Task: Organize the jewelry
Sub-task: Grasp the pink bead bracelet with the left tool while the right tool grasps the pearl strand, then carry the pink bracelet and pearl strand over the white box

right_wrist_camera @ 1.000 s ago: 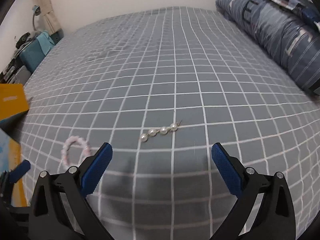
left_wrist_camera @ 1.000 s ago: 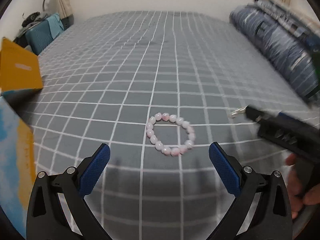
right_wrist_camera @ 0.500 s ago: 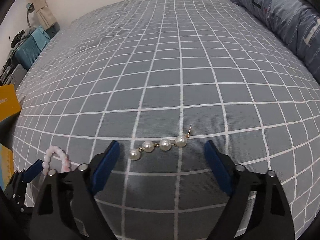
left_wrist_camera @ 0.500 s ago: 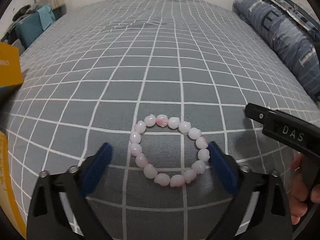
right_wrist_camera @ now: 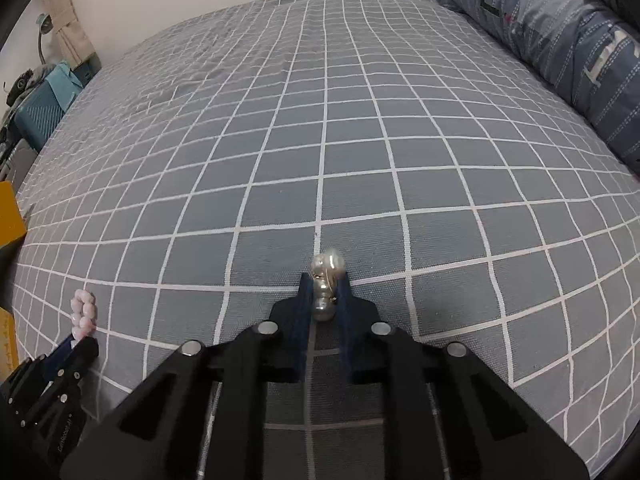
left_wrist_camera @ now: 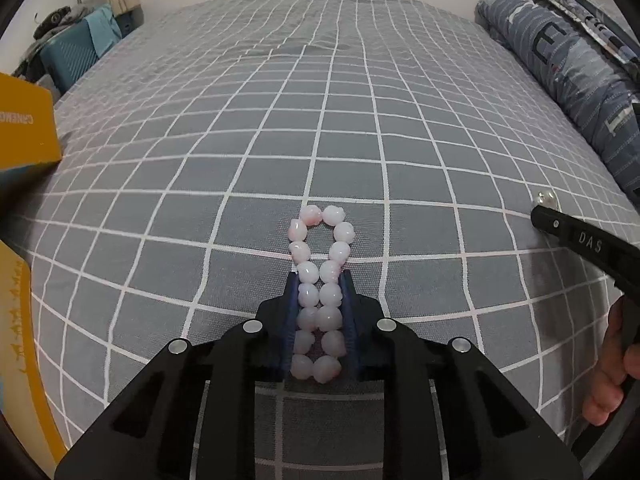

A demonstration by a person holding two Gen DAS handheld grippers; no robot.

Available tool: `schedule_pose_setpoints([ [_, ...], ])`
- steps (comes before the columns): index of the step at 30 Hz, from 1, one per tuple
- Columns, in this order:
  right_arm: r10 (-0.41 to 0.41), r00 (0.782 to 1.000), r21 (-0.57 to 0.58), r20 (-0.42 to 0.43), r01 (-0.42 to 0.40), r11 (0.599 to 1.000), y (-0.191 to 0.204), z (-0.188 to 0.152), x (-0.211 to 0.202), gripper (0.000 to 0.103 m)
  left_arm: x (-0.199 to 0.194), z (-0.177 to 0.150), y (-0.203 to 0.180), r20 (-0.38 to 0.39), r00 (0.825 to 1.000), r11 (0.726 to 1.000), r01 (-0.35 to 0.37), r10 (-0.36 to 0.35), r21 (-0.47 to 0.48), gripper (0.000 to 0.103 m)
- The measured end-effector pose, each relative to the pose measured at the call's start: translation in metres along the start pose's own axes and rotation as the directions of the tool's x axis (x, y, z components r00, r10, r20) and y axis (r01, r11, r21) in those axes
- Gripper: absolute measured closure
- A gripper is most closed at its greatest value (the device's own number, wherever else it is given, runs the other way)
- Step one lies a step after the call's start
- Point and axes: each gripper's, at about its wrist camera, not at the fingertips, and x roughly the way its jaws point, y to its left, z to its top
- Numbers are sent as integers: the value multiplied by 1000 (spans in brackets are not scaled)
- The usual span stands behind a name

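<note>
- Left wrist view: left claw (left_wrist_camera: pixel 319 280), spread earlier, now pinches pink bead bracelet (left_wrist_camera: pixel 320 276), squashed from ring to narrow loop on bed (left_wrist_camera: pixel 280 128).
- Right claw (right_wrist_camera: pixel 324 280), previously spread, now clamps pearl earring (right_wrist_camera: pixel 326 280), bunched.

The pale pink beaded bracelet (left_wrist_camera: pixel 320 288) is squeezed into a long narrow loop, its far end resting on the grey checked bedsheet (left_wrist_camera: pixel 280 128). The short pearl drop earring (right_wrist_camera: pixel 327 288) is bunched together, with one pearl sticking out forward.
</note>
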Motion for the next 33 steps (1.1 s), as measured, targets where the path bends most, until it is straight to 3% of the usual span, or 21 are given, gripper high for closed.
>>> schedule_pose_setpoints([
  [4,5,999,-6,33,-5,1000,1,1,-7,91,-6,-2,-3,15,1000,1000,-19,19,12,83],
  [20,-19,988,-76,154,31,997,21,-1,-42,91,-33,7,8,88,996,1000,23,-21,-22,83],
  [33,-4,980,-125,201,29,992,50,-17,-95,91,-97,8,15,167,986,998,40,-31,-47,83],
])
